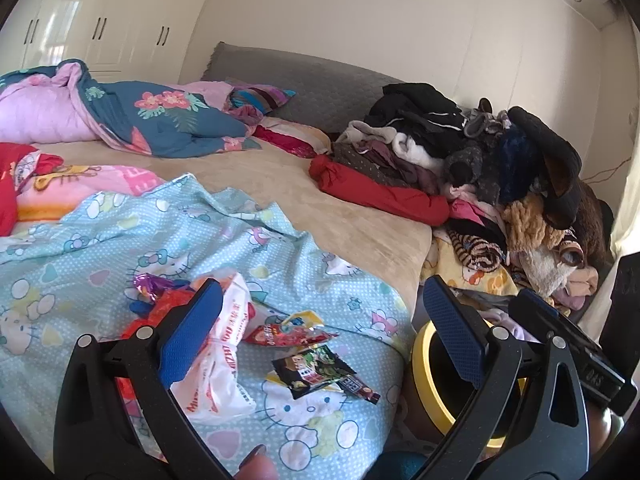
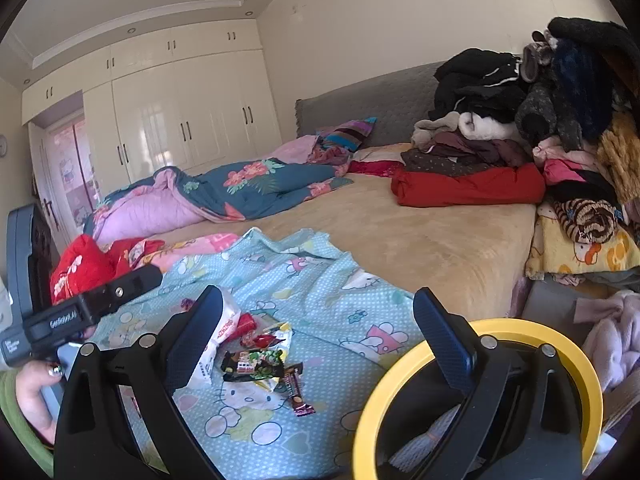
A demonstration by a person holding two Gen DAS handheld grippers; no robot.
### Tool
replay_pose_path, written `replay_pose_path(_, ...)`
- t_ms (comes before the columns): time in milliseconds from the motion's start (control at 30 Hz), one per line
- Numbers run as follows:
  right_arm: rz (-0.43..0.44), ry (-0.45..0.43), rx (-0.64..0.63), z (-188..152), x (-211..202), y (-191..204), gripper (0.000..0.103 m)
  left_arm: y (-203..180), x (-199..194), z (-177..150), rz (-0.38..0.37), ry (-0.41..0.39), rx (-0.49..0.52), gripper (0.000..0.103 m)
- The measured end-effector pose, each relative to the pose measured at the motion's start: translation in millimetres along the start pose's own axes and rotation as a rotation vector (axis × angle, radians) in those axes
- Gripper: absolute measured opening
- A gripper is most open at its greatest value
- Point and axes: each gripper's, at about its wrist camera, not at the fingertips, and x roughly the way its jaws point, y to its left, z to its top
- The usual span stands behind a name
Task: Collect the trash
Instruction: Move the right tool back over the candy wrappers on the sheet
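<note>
Snack wrappers lie on a light blue cartoon-print blanket (image 1: 100,248) at the bed's near corner. A white crumpled bag with red print (image 1: 224,360) (image 2: 218,332) sits leftmost, a red wrapper (image 1: 280,334) (image 2: 260,338) beside it, a black and green wrapper (image 1: 312,368) (image 2: 254,364) nearer me, and a dark bar wrapper (image 2: 294,394) next to that. A yellow-rimmed bin (image 2: 476,392) (image 1: 420,364) stands by the bed's edge, below right. My left gripper (image 1: 320,320) is open above the wrappers, holding nothing. My right gripper (image 2: 320,320) is open too, its right finger over the bin's mouth.
A heap of clothes (image 1: 480,168) (image 2: 540,120) fills the bed's right side, with a red garment (image 2: 468,188) at its front. A floral quilt (image 1: 140,120) lies at the far left. The tan sheet (image 2: 420,248) spans the middle. A hand (image 2: 36,392) holds the left gripper's handle.
</note>
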Motion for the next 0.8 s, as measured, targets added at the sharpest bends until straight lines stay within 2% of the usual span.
replay_pose_path(367, 0.031, 0.030, -0.070, -4.4, 8.3, 30.8, 0.095, 28.9, -6.0, 6.7, 0.041, -0.022, -0.043, 0.092)
replay_pose_path(800, 0.064, 0.106, -0.173, -21.6, 31.3, 69.7, 0.095, 63.1, -10.4, 9.4, 0.087, -0.029, -0.098, 0.092)
